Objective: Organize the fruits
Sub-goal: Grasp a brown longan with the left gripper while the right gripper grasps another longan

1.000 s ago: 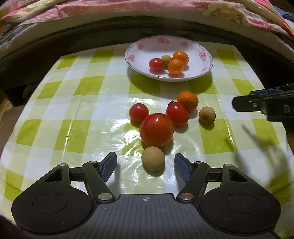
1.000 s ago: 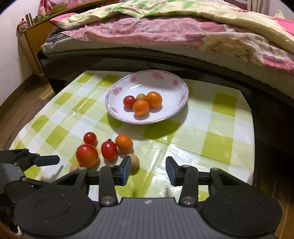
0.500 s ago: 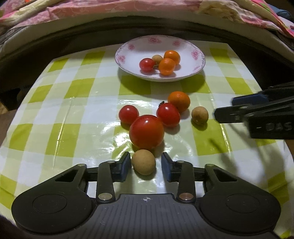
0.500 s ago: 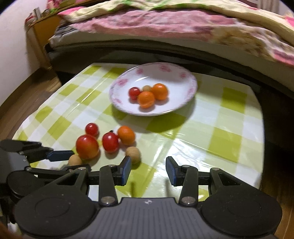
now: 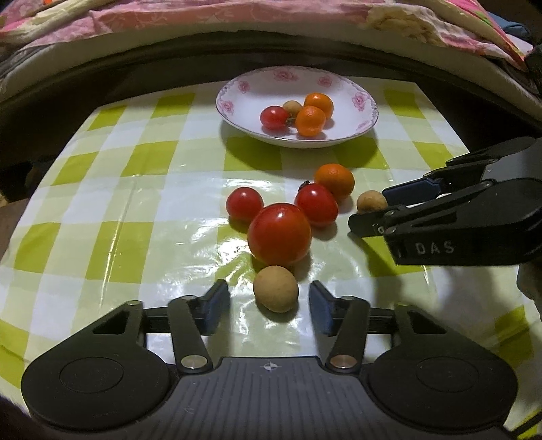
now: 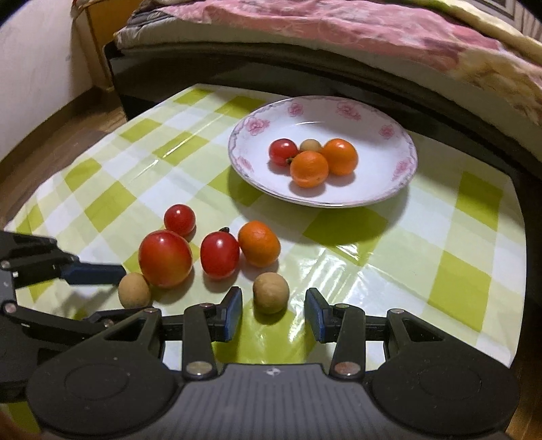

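Observation:
On the green checked tablecloth lie a big tomato, two small tomatoes, an orange and two brown longans. My left gripper straddles the near longan; its jaws are opening and gaps show on both sides. My right gripper is open around the other longan, with its pads clear of it. In the right wrist view the left gripper reaches in beside its longan. The flowered plate holds a tomato, a longan and two oranges.
A bed with a pink and yellow quilt runs along the table's far side. The wooden floor and a white wall lie to the left. The table edge drops off on the right.
The left jaws narrowed close to the near longan half a second ago and have spread again. The right gripper came down and forward and now has the second longan between its fingers.

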Tool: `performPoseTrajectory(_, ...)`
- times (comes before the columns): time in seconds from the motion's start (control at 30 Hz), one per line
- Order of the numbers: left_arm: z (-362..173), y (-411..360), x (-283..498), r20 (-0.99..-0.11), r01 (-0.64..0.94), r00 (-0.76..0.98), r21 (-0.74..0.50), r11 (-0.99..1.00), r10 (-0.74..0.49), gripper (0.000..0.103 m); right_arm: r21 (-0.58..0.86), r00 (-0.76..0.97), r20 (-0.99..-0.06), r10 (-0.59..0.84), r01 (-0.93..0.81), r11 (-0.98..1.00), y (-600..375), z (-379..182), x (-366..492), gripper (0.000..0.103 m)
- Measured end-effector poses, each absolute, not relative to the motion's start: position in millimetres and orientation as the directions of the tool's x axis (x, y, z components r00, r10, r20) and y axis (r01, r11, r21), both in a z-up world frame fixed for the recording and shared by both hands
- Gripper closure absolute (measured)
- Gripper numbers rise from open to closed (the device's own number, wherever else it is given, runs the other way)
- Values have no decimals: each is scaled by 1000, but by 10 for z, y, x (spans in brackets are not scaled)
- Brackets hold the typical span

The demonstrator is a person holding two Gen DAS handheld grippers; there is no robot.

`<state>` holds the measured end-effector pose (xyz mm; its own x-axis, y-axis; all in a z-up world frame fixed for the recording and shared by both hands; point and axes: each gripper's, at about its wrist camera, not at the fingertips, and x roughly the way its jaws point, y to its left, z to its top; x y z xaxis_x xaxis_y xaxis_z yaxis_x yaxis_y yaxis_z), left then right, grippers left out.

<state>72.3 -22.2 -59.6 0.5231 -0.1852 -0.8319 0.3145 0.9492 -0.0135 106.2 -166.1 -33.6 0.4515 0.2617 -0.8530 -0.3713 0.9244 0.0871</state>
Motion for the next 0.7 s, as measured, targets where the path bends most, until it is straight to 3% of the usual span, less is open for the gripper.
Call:
performPoseTrajectory(0.2,-615,-273,743,-830,315,528,-3,949,-178,35,63,446,-860,248,-390,919,-1573,-357,1052,64)
performPoseTrajectory(0.27,-606,-267,738,-832,312,525,-8,950,-180,40,74,443,-860,252,-382,921,-1598,-357,1056,65)
performPoseTrajectory(0.33,-594,-262,730,-832,317,520,-24,948,-195,55,73,443,-861,250,-378,923,-1613,-354,1054,66)
performPoseTrajectory(0.4,-576,-274,715,-832,325,516,-27,945,-201,62,71,442,-863,244,-372,925,-1620,-349,1055,76)
performPoseTrajectory(0.43,-573,-279,710,-833,327,515,-25,945,-201,65,71,440,-865,243,-371,926,-1627,-345,1057,76)
performPoseTrajectory(0.7,-537,-262,623,-844,352,490,-37,935,-218,67,113,418,-863,285,-389,914,-1671,-268,930,77)
